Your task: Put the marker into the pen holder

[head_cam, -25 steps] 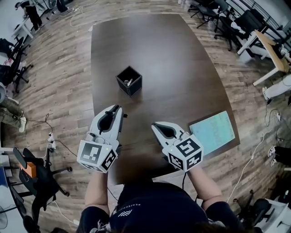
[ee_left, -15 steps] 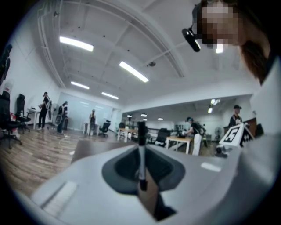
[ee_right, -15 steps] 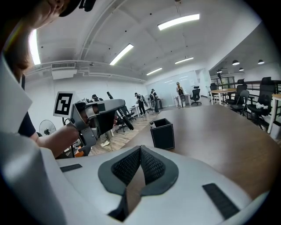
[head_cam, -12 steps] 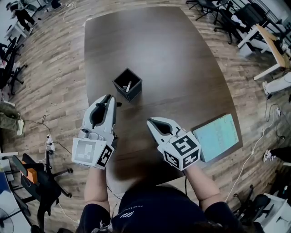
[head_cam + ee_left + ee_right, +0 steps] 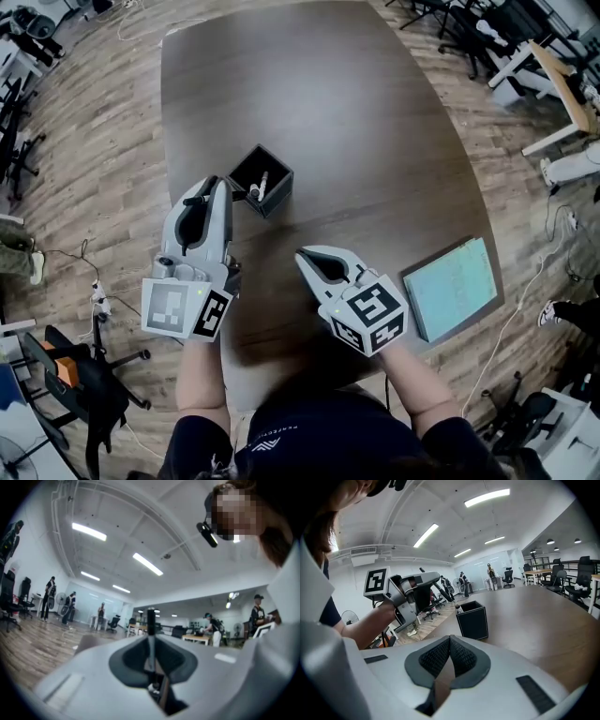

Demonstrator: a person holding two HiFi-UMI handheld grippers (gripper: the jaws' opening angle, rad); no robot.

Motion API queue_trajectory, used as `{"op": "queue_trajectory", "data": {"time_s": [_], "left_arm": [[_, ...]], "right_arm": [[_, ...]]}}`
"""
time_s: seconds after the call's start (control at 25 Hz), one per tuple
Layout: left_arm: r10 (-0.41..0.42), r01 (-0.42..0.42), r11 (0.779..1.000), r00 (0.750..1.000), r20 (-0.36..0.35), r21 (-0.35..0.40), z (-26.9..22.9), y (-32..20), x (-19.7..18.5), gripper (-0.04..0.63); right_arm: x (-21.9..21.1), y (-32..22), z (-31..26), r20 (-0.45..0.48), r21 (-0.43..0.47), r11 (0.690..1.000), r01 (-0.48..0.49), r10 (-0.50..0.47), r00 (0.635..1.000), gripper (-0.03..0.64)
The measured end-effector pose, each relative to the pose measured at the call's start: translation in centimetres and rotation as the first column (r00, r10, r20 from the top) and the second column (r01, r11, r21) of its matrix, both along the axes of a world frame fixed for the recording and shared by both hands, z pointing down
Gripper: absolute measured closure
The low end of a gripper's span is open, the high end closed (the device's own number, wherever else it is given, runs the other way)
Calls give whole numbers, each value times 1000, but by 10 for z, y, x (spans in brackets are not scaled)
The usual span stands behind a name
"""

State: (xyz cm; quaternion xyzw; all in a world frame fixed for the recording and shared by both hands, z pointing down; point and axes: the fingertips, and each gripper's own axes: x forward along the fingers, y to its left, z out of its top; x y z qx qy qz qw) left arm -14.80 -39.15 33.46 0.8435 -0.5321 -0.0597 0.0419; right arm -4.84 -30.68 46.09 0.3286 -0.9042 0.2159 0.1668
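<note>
Marker (image 5: pixel 151 625) sits clamped crosswise in our left gripper's (image 5: pixel 220 185) jaws, just short of the pen holder (image 5: pixel 262 178) at its one o'clock, ready, we judge, for tipping in, while our right gripper (image 5: pixel 303 256), jaws together and empty, hangs clear at five o'clock.

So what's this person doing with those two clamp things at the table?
A person stands at a dark table with a hand-held gripper in each hand. The left gripper is clamped on a black marker and sits just beside the black pen holder, which already has one pen-like thing in it. The marker isn't in yet. The right gripper is shut and empty, nearer the person.
</note>
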Motion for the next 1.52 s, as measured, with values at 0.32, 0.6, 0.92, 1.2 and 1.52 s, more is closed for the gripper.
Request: {"op": "queue_trajectory", "data": {"time_s": [0.32,0.6,0.92,1.2,1.52], "left_arm": [[4,-4,1000,1000,-15,-19,22,-22,3,558],[-1,5,995,999,42,-98,53,-34,7,555],[-7,22,990,995,102,-140,73,-39,12,555],[-9,21,989,997,80,-145,69,-39,16,483],[-23,33,990,997,74,-140,60,-26,7,486]], "right_arm": [[-3,-2,19,-12,-46,999,-1,0,1000,615],[1,3,37,-24,-81,997,-17,15,1000,615],[4,6,44,-23,-99,995,-29,26,999,615],[11,9,42,-20,-100,994,-38,36,999,615],[12,16,33,-7,-76,996,-50,50,999,615]]}}
